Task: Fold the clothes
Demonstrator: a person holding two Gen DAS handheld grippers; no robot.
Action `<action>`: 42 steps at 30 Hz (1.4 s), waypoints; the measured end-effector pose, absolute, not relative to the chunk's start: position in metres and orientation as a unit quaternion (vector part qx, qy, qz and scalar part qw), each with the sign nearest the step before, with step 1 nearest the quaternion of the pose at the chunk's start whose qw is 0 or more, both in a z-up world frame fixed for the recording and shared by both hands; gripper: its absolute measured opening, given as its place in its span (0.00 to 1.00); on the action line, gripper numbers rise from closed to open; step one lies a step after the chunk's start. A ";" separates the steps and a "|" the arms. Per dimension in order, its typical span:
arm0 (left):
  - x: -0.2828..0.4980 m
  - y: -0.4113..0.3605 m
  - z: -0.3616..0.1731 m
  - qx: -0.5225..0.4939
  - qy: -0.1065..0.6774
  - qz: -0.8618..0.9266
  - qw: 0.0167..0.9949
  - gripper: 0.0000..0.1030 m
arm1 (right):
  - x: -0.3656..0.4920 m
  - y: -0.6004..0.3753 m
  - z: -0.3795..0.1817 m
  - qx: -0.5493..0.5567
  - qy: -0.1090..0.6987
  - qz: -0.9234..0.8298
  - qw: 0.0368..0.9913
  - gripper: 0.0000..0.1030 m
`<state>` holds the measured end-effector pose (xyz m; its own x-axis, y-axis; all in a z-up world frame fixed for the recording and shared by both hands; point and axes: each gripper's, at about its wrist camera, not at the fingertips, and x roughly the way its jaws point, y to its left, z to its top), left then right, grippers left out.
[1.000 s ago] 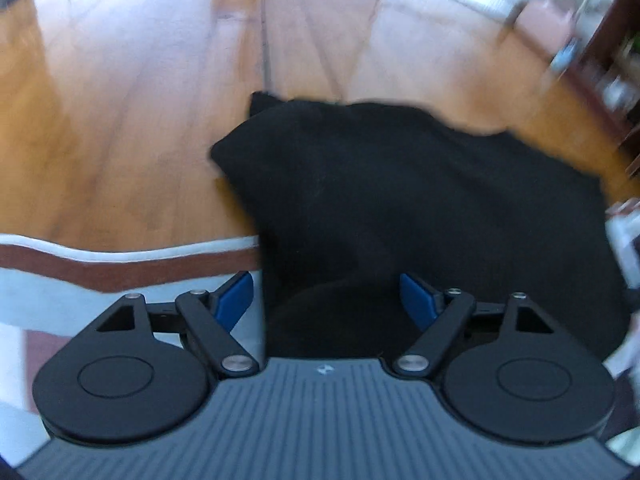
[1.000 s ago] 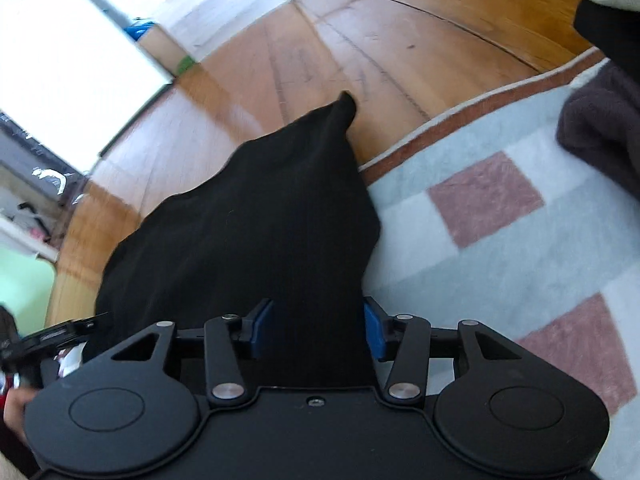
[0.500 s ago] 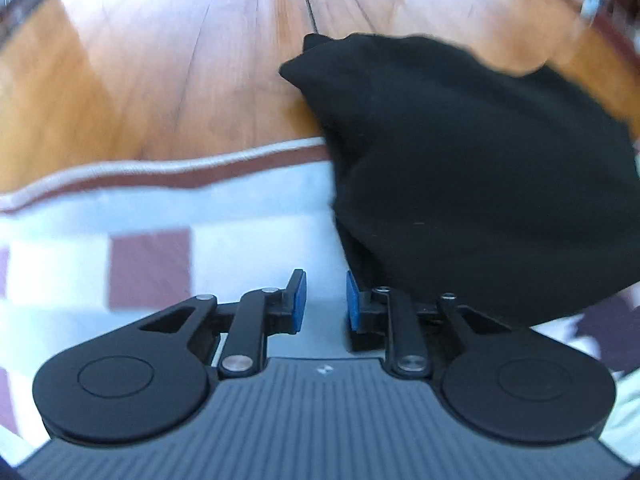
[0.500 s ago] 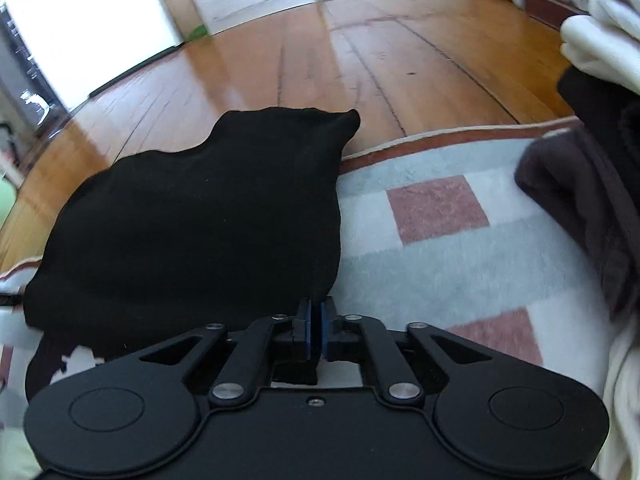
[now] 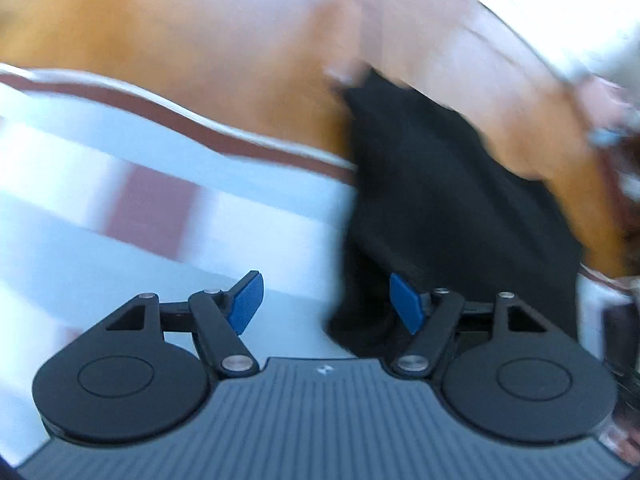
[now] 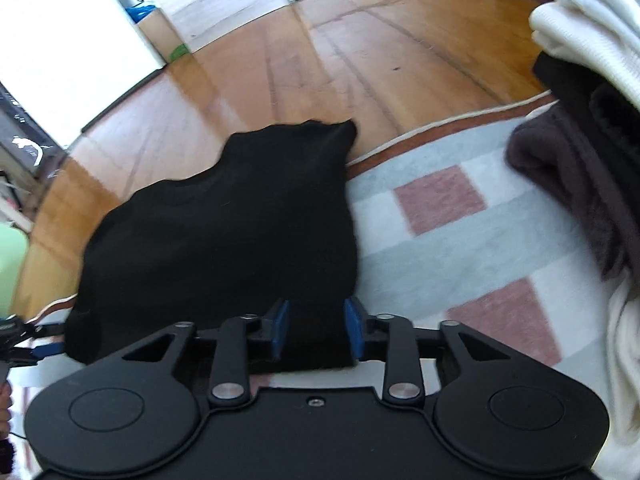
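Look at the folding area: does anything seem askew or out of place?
Yes. The black garment lies half off the rug, its far corner on the wooden floor, and its outline is lumpy rather than squared.

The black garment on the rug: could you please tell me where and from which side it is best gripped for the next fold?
Probably the near hem of the black garment, approached low from the rug side. That edge lies flat between the right gripper fingers, while the far corner runs onto the wood floor.
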<state>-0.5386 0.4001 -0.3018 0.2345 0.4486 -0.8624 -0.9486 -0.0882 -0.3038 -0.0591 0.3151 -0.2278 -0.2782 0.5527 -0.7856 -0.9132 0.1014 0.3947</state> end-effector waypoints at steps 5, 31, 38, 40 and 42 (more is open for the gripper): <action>-0.536 0.393 -0.296 -0.458 0.266 0.553 0.643 0.67 | -0.072 0.314 -0.244 -0.214 0.565 0.594 0.532 0.55; -0.393 0.391 -0.272 -0.368 0.325 0.483 0.726 0.68 | -0.064 0.305 -0.283 -0.016 0.619 0.573 0.537 0.72; -0.368 0.426 -0.338 -0.405 0.356 0.463 0.703 0.72 | -0.060 0.334 -0.281 -0.012 0.593 0.586 0.552 0.71; -0.362 0.417 -0.336 -0.371 0.375 0.460 0.714 0.73 | -0.059 0.338 -0.279 -0.014 0.576 0.588 0.568 0.28; -0.358 0.411 -0.337 -0.351 0.399 0.456 0.714 0.73 | -0.058 0.339 -0.275 -0.043 0.545 0.606 0.578 0.16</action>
<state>-0.3576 0.4114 -0.3366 0.2666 0.3707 -0.8897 -0.9310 0.3379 -0.1382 -0.0580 0.3388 -0.2749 -0.3278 0.6538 -0.6820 -0.7470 0.2627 0.6108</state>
